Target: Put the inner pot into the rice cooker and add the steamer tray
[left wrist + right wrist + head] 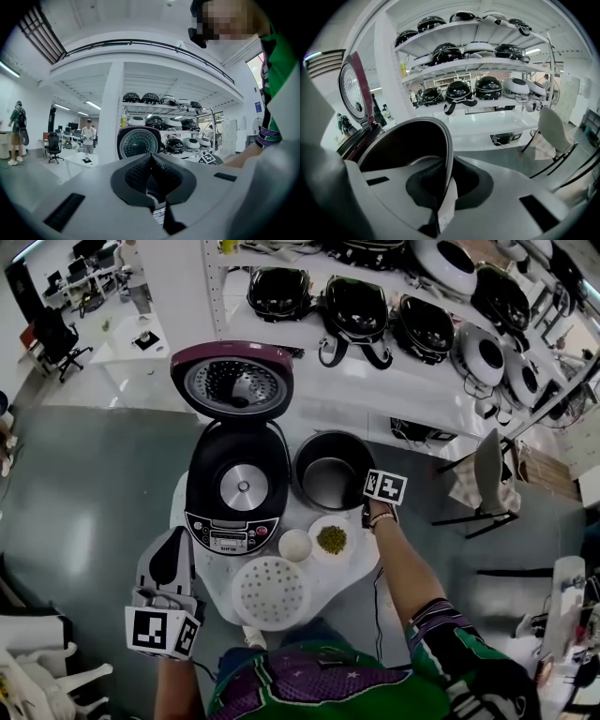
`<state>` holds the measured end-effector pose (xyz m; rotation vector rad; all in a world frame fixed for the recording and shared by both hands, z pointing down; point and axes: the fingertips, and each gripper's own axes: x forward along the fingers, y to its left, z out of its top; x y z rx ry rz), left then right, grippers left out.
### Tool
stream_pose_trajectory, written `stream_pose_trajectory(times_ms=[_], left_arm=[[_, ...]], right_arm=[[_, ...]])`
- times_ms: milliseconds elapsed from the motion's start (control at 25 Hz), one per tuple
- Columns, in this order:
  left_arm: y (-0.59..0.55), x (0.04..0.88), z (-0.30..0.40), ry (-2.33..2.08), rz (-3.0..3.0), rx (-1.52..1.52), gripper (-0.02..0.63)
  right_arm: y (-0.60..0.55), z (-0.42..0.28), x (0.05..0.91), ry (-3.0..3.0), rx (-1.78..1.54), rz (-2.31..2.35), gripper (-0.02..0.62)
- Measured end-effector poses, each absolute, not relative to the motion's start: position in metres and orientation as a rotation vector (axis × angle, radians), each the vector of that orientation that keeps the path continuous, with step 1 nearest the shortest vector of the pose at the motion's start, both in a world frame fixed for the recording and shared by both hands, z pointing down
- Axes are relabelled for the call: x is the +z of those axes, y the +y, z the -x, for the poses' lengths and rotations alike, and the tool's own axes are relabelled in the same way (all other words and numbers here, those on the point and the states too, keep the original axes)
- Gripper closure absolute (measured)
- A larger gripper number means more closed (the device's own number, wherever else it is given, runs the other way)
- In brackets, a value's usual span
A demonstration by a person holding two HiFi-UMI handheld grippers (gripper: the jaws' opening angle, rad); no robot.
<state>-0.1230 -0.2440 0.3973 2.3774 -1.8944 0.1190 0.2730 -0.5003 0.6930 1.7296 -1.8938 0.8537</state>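
Early stage: dark round metal inner pot [330, 470] is outside, just right of the open maroon-lidded rice cooker [239, 488], right gripper [440, 194] jaws clamped on its rim, left gripper [151, 174] jaws together, empty; white perforated steamer tray [270, 592] untouched on the table [362, 564].
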Motion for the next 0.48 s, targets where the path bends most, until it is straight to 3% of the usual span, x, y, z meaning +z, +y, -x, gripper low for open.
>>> stream_pose_trajectory(times_ms=[480], left_arm=[[-0.235, 0.387, 0.138, -1.853, -2.428, 0.023, 0.586]], right_arm=[[-0.477, -0.286, 0.634, -1.934, 0.865, -1.825, 0.580]])
